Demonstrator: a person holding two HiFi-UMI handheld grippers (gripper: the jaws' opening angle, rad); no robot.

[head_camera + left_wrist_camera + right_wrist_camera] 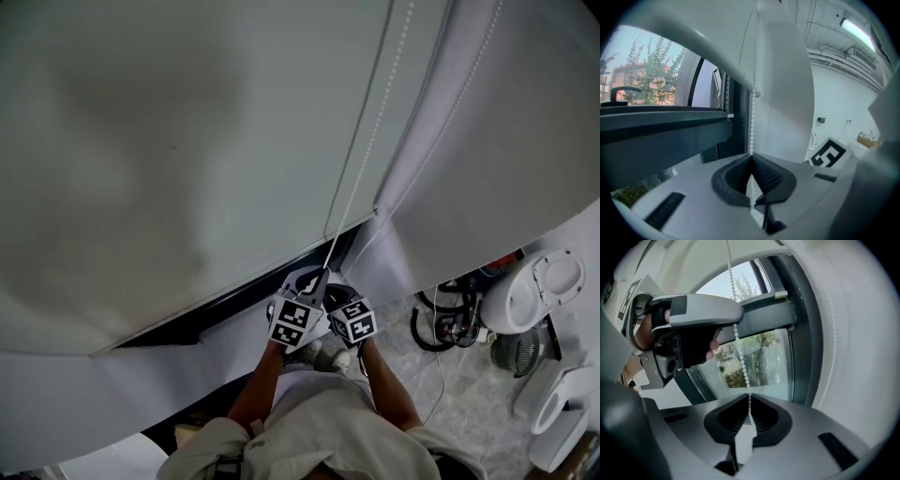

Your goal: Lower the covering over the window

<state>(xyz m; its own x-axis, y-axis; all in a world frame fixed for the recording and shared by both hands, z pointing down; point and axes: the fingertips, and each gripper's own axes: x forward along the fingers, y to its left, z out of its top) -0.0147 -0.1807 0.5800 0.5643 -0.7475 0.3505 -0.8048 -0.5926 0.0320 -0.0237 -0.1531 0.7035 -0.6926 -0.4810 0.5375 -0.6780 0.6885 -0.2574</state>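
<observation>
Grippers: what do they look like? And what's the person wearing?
Both alike: the left tool and right tool have light grey moulded shells, dark ribbed pads in a black V-shaped recess, dark slots on the body. Each carries a cube of black-and-white square markers. No cables visible. The person wears a light short-sleeved top.

No readable text; the marker cube [828, 154] seemingly carries only a coded square
</observation>
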